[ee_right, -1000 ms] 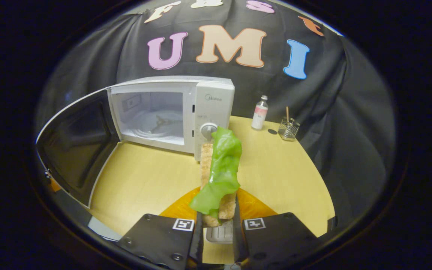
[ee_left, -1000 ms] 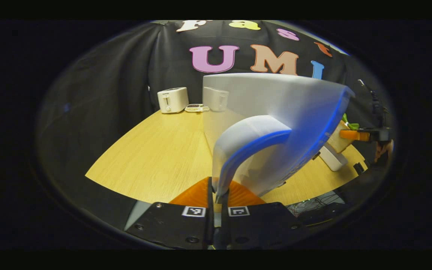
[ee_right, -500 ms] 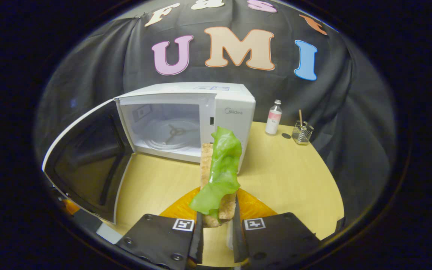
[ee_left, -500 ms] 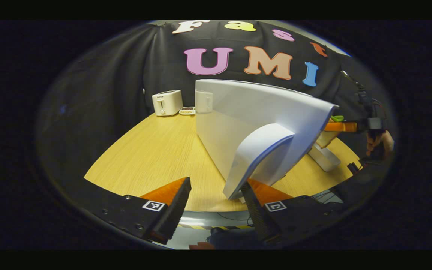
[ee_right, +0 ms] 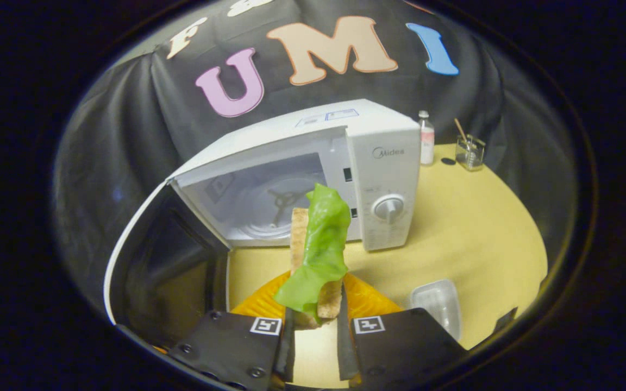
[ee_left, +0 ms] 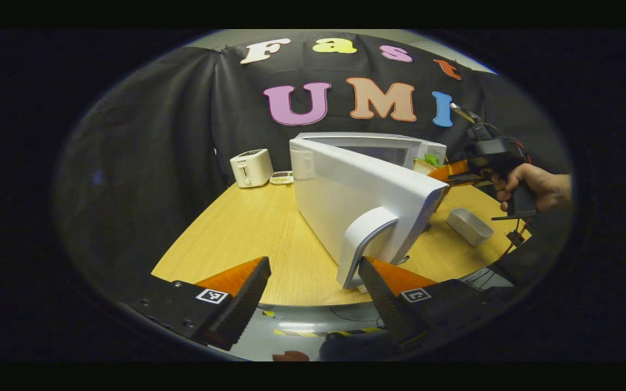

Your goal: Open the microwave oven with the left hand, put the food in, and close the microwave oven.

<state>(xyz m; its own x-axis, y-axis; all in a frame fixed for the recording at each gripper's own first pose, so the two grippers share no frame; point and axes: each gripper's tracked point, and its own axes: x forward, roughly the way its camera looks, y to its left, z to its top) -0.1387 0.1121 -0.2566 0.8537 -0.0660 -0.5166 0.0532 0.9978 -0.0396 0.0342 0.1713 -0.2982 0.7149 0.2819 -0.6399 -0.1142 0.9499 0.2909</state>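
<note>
**Door open, food held in front of the cavity**

The left gripper [ee_left: 313, 293] has its fingers spread wide apart and grips nothing; the curved handle [ee_left: 364, 241] of the microwave door [ee_left: 362, 190] stands just in front of it, nearer its right finger, apart from both. The door is swung fully out from the microwave [ee_right: 383, 163], which sits on the wooden table [ee_right: 481, 228].

The right gripper [ee_right: 313, 336] is clamped on the food [ee_right: 315, 250] (a slice of bread with a green lettuce leaf draped over it), held upright above the table before the open cavity, not yet inside. In the left gripper view a hand [ee_left: 536, 187] carries that gripper beyond the door's edge. A clear tray [ee_right: 438, 304] lies on the table beside the right gripper. A toaster [ee_left: 251, 168] stands at the table's far edge.
</note>
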